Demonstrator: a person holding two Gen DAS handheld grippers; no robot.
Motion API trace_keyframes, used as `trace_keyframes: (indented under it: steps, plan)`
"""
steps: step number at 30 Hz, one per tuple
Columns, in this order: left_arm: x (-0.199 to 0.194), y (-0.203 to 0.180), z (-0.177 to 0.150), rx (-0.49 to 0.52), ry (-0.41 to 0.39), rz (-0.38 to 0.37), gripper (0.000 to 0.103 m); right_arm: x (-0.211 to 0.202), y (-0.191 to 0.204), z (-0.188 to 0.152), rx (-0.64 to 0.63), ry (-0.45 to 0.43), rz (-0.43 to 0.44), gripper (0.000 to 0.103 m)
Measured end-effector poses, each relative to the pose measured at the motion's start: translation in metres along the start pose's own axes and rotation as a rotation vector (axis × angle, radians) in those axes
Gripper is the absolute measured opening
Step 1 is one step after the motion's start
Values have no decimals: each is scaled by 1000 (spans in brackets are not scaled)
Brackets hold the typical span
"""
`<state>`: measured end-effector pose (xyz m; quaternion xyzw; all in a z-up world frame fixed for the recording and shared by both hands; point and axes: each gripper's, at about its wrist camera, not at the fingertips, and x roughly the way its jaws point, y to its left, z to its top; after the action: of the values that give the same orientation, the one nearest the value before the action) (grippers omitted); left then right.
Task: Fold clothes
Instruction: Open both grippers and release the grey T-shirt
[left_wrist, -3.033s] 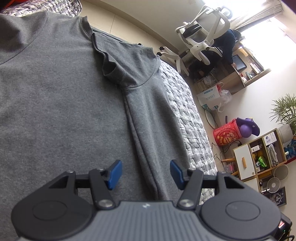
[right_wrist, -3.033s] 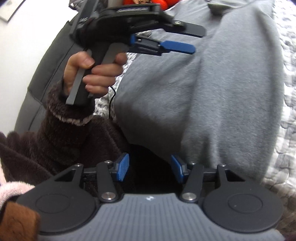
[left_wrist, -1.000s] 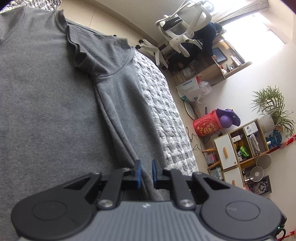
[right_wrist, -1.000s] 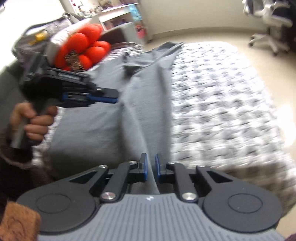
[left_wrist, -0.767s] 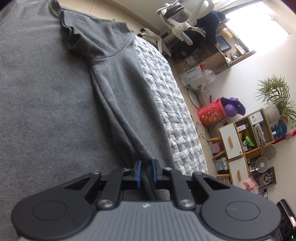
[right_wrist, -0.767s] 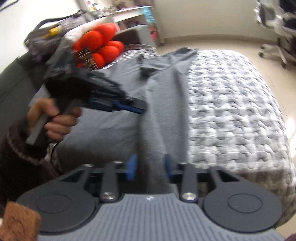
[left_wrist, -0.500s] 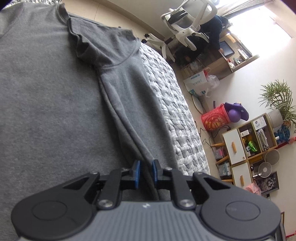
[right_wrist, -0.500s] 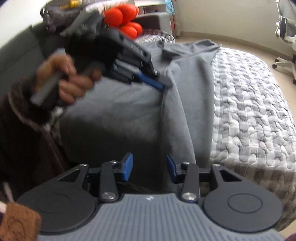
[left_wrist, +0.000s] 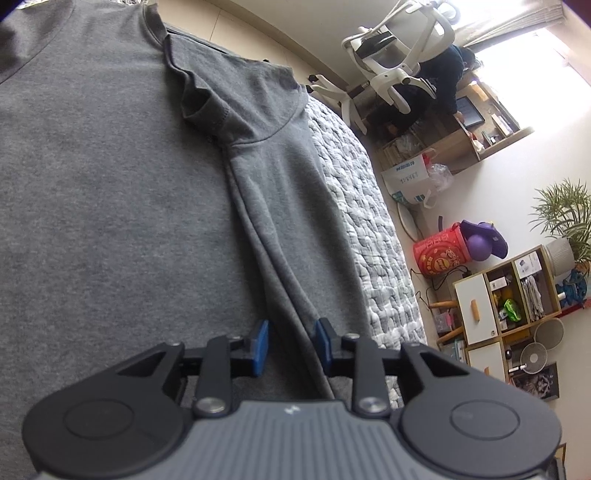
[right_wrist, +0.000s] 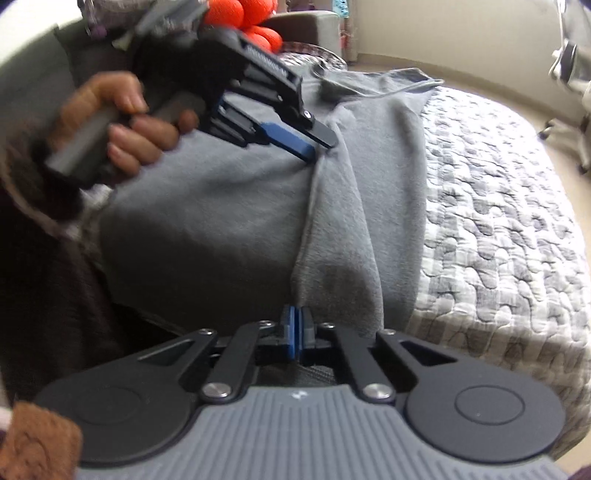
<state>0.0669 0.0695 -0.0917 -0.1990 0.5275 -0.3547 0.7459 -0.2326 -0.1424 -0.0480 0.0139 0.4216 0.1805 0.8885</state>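
Grey T-shirt (left_wrist: 110, 192) lay flat on the quilted bed (left_wrist: 373, 236), its folded side ridge running near the bed's edge. Left tool (left_wrist: 290, 345) straddled that ridge, jaws opening, fabric between them. Right tool (right_wrist: 296, 332) was clamped shut on the hem at the near edge. Bare quilt lay beyond the shirt.

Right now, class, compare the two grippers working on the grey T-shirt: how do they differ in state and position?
The left gripper has its jaws apart and opening around a ridge of the grey T-shirt; the right gripper is shut, pads pressed together at the shirt's near edge. The left gripper sits further up the fold; the right sits at the hem. Both are black with blue pads.
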Motion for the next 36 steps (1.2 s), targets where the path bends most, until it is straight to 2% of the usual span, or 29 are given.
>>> trace_keyframes:
  steps: [5,8,11,12,15,17,18,19,20,21,24,29,30,33,36]
  plan:
    - [-5,4,1,-28,-14,-12,31,-22,-6,15,36,-18,181,1]
    - [-7,5,1,-32,-28,9,31,-22,-6,23,31,5,253,1]
    - [-9,2,1,0,-46,81,24,-16,-6,27,20,26,241,6]
    - [-10,1,2,10,-53,101,24,-15,-7,29,17,30,232,15]
    - [-8,3,3,-1,-54,63,27,-15,-17,32,39,30,183,16]
    - [-3,3,4,6,-45,63,28,-11,-27,37,62,25,162,27]
    - [-1,1,4,16,-41,69,27,-8,-32,41,70,19,147,43]
    - [1,0,4,26,-38,75,25,-6,-37,44,78,10,133,49]
    - [2,-2,4,39,-32,87,18,-5,-42,49,86,0,121,49]
    - [3,-6,4,70,-14,126,3,-3,-48,54,97,-4,109,49]
    - [0,-16,1,144,-9,194,3,3,-63,72,118,-20,69,49]
    - [-9,-15,5,156,-57,213,11,26,-85,104,100,-53,-42,49]
    - [-11,-15,6,152,-79,215,16,32,-93,109,114,-60,-48,49]
    - [-16,-14,8,155,-139,192,18,47,-117,125,161,-82,-63,49]
    - [-12,-17,10,191,-152,140,18,63,-149,134,276,-125,-16,49]
